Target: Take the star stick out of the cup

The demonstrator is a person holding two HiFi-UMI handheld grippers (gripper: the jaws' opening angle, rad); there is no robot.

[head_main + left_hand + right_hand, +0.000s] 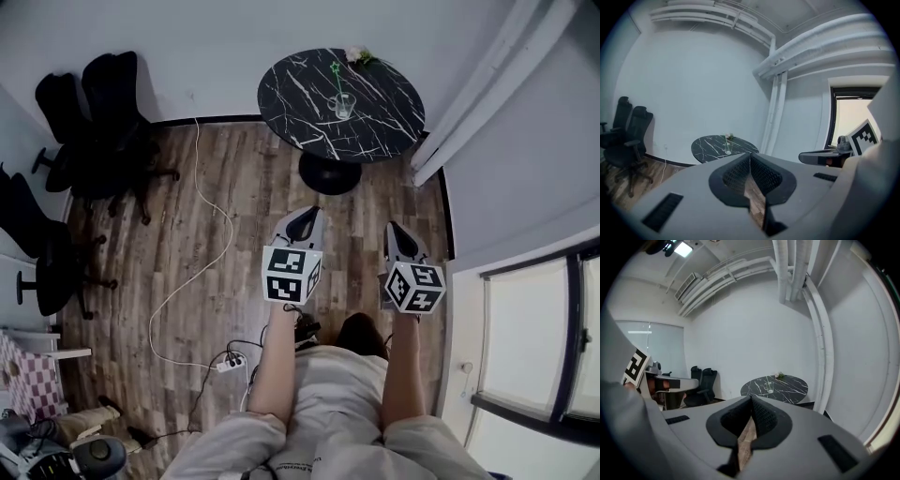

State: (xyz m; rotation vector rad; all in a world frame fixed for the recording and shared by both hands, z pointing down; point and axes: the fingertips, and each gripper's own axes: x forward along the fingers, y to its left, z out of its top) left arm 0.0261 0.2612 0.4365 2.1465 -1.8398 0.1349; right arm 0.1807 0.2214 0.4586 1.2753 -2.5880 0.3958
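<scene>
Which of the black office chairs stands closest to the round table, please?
The rightmost chair by the far wall; the others stand farther left of the table.

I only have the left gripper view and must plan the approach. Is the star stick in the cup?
Observer: Yes. The head view shows the green star stick standing in the clear cup on the round black table.
Operator: How is the right gripper?
Observer: The right gripper has its jaws together, with nothing between them.
Operator: Anything on the floor behind the grippers?
Observer: A white power strip lies left of the person's left arm, and a white cable runs from it toward the wall.
</scene>
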